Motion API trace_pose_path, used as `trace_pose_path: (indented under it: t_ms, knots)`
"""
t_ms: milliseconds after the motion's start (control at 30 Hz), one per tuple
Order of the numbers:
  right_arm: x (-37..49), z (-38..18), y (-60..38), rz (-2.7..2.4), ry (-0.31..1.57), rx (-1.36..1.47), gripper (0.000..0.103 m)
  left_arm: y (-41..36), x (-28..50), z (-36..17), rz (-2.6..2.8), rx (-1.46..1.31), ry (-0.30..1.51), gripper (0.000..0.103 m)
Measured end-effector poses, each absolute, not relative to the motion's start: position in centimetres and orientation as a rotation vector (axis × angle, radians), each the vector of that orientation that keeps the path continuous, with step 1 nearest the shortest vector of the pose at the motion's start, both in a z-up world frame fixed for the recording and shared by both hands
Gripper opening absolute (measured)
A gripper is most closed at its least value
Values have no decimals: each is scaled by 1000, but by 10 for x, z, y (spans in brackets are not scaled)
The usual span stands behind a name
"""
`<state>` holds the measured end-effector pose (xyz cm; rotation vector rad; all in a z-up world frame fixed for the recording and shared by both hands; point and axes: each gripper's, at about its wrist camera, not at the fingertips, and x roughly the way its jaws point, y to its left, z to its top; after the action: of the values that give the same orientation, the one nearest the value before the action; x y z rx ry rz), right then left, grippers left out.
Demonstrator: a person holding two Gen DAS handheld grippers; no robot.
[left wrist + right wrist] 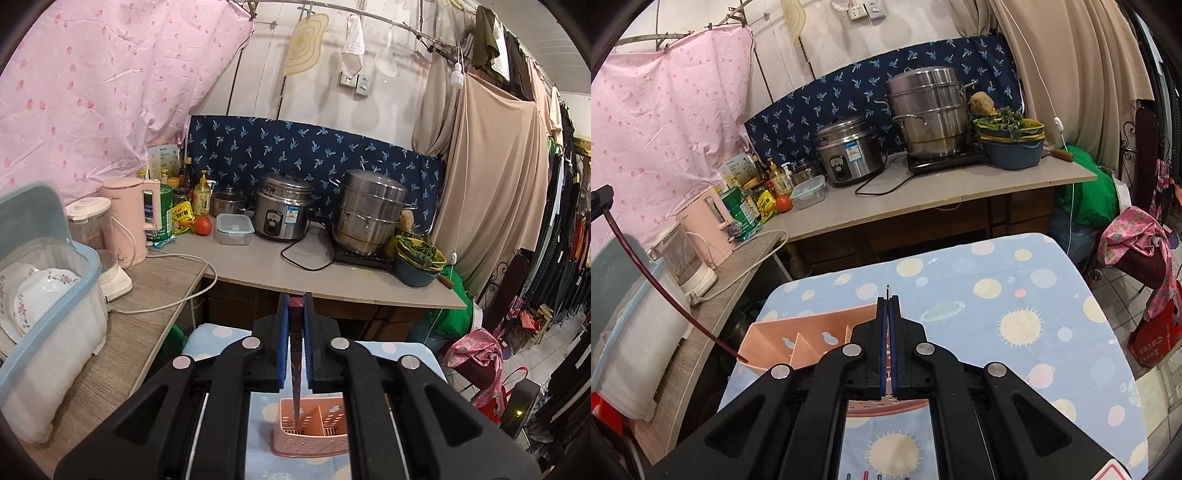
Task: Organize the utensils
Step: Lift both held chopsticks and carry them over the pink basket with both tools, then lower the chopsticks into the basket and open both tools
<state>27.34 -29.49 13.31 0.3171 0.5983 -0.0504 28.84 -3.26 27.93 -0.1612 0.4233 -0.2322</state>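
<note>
The left gripper (295,301) is clamped on the thick end of a dark red chopstick (295,354), whose long axis runs steeply downward, thin tip pointing into the pink holder (310,430) below. Whether it is one stick or a pair pressed together is hard to make out, since the blue pads hide its sides. In the right wrist view the same chopstick (657,288) appears as a long, fisheye-bent line slanting from the upper left down into the near left corner of the holder (798,332), its tip hidden inside. The holder is a rectangular plastic basket with perforated walls, cut-out shapes and inner dividers; the right gripper's body covers its near part. It stands on a table (1015,280) covered with a pale blue cloth printed with suns and planets. The right gripper (888,299) is closed, its jaws almost touching, and a thin metal sliver pokes out past the tips; what it is I cannot tell. The counter (266,266) behind carries steel pots, well apart from the holder.
</note>
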Motion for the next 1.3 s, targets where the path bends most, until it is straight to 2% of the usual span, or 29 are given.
trace_pose_path:
  t_ms: [300,433,467,567,700,867,967,1300]
  knots:
    - [285,113,-292,-44,644,314,2,-42,311,242,-226,-158,468,7]
    - [285,109,-289,-46,649,308,10,-45,313,227,-216,-139,495,8]
    - [284,109,-289,-46,648,310,14,-45,313,225,-215,-134,500,13]
    - [278,112,-289,-46,636,312,22,-43,312,219,-193,-124,508,39]
    - [265,119,-288,-51,618,307,26,-35,305,216,-183,-129,525,50]
    - [246,121,-287,-44,617,319,26,-25,290,208,-177,-121,554,53]
    - [230,122,-284,-39,621,323,27,-19,278,200,-165,-118,575,61]
    - [163,104,-263,-24,672,292,27,4,226,163,-152,-102,657,62]
